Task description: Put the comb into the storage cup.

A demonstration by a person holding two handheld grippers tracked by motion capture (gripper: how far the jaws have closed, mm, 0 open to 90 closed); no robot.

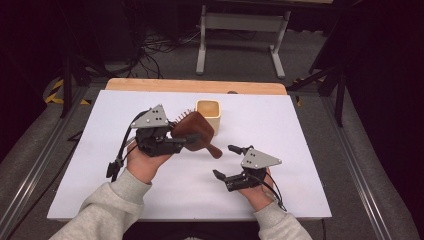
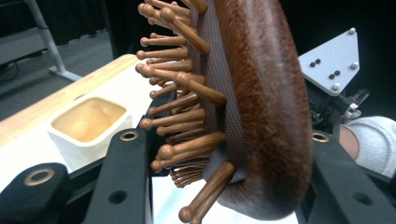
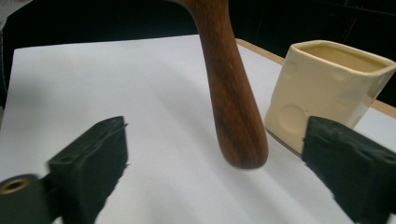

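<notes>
The white-topped table [image 1: 300, 165] with a pale wooden far edge carries everything here. Over its middle, the dark brown wooden paddle hairbrush [image 1: 194, 131] is held up off the surface, its head gripped between the jaws of the left tool [image 1: 176, 142], which are closed on the head's two sides. In the left gripper view the hairbrush [image 2: 266, 102] stands on edge, its round-tipped wooden pins [image 2: 180, 116] pointing toward the left of that view and its smooth back toward the right. The brush handle slopes down toward the right tool [image 1: 226, 161], whose jaws stand wide apart with nothing between them; in the right gripper view the handle's rounded end [image 3: 236, 135] hangs between those jaws without touching either. Just behind the brush head sits the small cream square ceramic cup [image 1: 208, 114], upright and open-topped.
</notes>
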